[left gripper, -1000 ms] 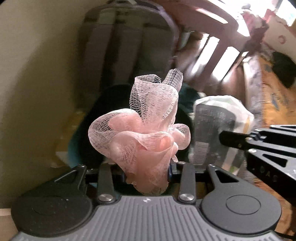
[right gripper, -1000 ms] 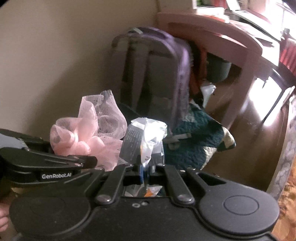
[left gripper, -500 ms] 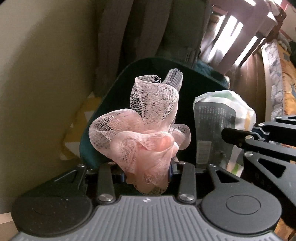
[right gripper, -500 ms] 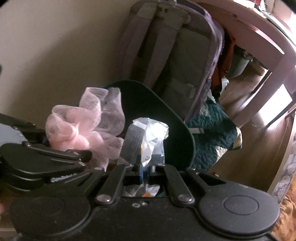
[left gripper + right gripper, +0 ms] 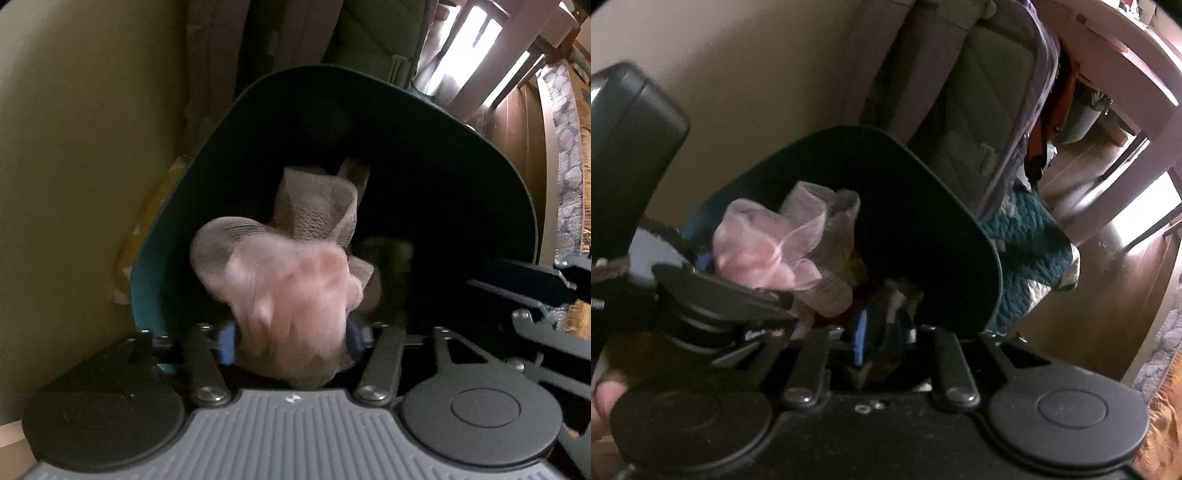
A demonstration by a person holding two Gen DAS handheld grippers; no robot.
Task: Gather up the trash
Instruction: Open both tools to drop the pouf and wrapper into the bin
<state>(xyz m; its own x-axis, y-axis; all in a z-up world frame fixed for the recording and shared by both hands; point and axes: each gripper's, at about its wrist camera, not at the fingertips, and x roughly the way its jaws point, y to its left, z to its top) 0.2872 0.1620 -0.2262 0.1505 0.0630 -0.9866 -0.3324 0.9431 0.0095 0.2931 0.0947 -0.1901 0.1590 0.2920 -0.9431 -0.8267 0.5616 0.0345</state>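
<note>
My left gripper (image 5: 291, 338) is shut on a pink mesh puff (image 5: 288, 280) and holds it inside the mouth of a dark green bin (image 5: 177, 206). The puff also shows in the right wrist view (image 5: 775, 251), over the bin (image 5: 960, 236). My right gripper (image 5: 882, 336) is shut on a crumpled plastic wrapper (image 5: 890, 314), held low inside the bin's dark opening; the wrapper shows only dimly. The right gripper's body (image 5: 535, 291) shows at the right edge of the left wrist view.
The bin stands against a beige wall (image 5: 74, 147). A grey-purple backpack (image 5: 960, 110) leans behind it. A teal quilt (image 5: 1030, 251) lies on the wooden floor (image 5: 1108, 314) to the right, beside a wooden table leg (image 5: 1115, 173).
Both grippers have moved forward and down into the bin's mouth with their loads. The puff and wrapper now sit in the bin's shadow. Both are still held.
</note>
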